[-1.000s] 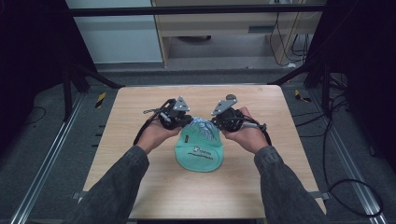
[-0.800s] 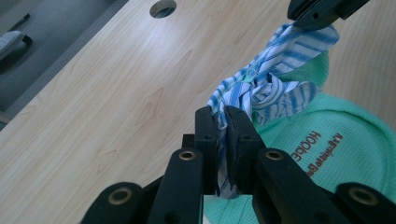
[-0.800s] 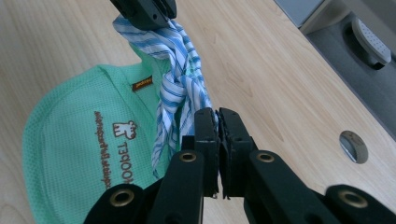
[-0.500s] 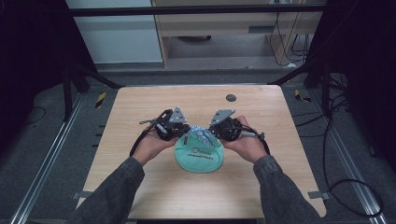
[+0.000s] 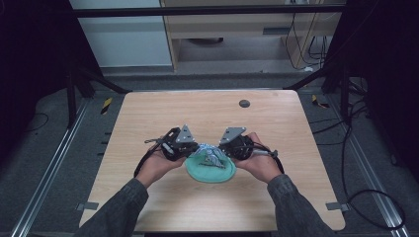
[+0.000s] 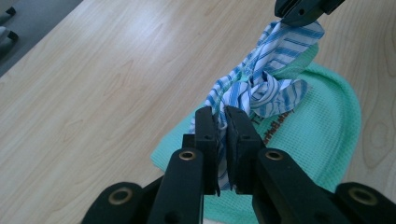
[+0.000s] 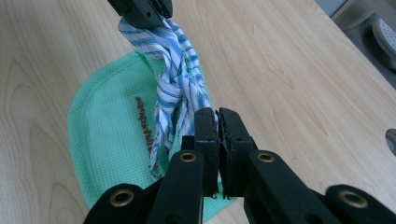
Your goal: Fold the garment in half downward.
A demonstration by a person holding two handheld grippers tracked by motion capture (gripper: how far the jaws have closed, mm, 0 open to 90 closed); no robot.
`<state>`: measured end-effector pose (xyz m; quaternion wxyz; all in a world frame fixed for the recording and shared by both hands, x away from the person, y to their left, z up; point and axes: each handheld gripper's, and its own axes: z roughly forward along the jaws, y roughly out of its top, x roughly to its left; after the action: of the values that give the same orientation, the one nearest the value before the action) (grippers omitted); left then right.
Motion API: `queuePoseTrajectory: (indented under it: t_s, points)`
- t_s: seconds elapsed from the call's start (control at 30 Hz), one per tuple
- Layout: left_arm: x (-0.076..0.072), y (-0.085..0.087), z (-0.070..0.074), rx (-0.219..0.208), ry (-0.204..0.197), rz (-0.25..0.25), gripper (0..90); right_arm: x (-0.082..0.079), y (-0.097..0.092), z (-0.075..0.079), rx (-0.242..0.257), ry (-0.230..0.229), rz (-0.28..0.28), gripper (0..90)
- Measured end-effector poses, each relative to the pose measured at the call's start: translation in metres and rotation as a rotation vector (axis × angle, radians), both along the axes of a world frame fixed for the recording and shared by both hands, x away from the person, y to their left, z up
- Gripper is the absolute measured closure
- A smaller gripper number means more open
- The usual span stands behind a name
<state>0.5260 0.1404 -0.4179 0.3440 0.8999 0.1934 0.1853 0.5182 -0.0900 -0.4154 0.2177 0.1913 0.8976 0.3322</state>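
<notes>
High overhead view; two close tongs-mounted views facing each other.

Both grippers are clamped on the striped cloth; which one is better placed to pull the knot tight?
Neither clearly: left gripper and right gripper each pinch one end of the striped cloth, its knot midway over the green cloth. Probably pull both apart.

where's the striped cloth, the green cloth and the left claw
striped cloth (image 6: 261, 88), left gripper view, on the knotted middle
green cloth (image 7: 107, 130), right gripper view, on its bare waffle weave
left claw (image 6: 221, 122), left gripper view, midway between its fingertips
</notes>
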Motion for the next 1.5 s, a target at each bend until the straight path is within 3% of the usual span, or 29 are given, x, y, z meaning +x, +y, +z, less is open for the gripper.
queuePoseTrajectory:
  t_s: [0.33,0.63,1.5]
  points:
    - [-0.017,0.006,-0.013,-0.011,0.016,-0.013,84.2,-0.017,0.002,-0.016,-0.004,0.015,0.030,87.0]
    - [-0.028,0.008,-0.019,-0.025,0.034,-0.025,84.1,-0.026,0.002,-0.020,-0.004,0.020,0.041,87.0]
    - [-0.046,0.015,-0.042,-0.047,0.078,-0.039,84.1,-0.048,0.003,-0.037,-0.011,0.046,0.080,87.0]
